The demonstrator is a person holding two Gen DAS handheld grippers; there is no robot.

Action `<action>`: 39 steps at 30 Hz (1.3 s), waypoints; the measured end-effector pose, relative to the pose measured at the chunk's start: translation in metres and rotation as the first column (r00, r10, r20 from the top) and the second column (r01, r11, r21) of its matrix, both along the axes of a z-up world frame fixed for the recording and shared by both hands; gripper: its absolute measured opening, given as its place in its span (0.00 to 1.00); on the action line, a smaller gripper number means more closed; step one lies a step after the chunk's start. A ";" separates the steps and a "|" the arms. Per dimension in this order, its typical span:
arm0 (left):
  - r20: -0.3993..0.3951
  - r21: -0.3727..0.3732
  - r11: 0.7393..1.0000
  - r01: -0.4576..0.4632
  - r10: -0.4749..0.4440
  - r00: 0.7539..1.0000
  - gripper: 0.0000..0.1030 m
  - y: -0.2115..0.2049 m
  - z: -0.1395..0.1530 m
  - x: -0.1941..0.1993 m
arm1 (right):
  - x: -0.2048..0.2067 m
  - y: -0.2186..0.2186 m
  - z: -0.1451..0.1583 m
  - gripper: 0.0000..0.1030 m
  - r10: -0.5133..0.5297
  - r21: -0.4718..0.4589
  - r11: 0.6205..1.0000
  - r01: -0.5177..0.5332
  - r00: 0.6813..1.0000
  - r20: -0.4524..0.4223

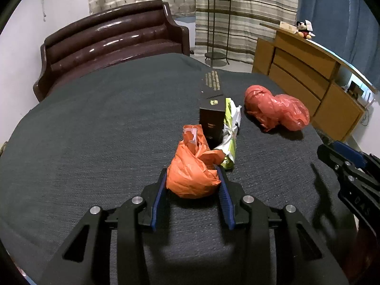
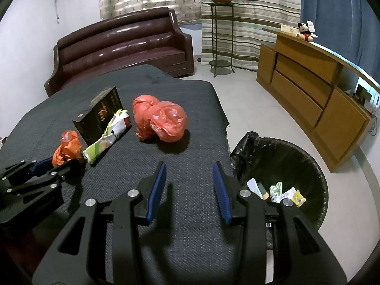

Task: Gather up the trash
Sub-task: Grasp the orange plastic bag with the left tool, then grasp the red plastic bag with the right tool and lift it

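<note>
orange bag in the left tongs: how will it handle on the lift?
The orange bag is crumpled thin plastic, so probably light and squashy. The left tongs pinch it; it may deform, not slip. Loose top folds will likely flop.

From my feed I count 2 crumpled plastic bags on the cloth, 1 orange [image 1: 192,168] and 1 red [image 2: 159,121]. There is 1 dark box [image 2: 99,116], 1 green-and-white wrapper [image 2: 106,140] and 1 black-lined bin [image 2: 306,156]. I see 2 grippers, left [image 1: 192,178] and right [image 2: 188,173].
</note>
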State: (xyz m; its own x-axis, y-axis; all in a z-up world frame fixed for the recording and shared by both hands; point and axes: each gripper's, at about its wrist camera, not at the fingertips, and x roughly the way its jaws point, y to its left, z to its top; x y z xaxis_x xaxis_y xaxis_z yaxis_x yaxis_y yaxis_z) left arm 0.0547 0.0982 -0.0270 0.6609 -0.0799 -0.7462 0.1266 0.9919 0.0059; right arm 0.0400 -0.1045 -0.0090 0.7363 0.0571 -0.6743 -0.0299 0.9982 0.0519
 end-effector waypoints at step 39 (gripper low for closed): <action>0.007 0.003 0.991 -0.137 0.137 0.991 0.39 0.054 0.005 0.055 | 0.087 0.046 0.003 0.61 0.095 -0.063 0.993 -0.097 0.995 -0.028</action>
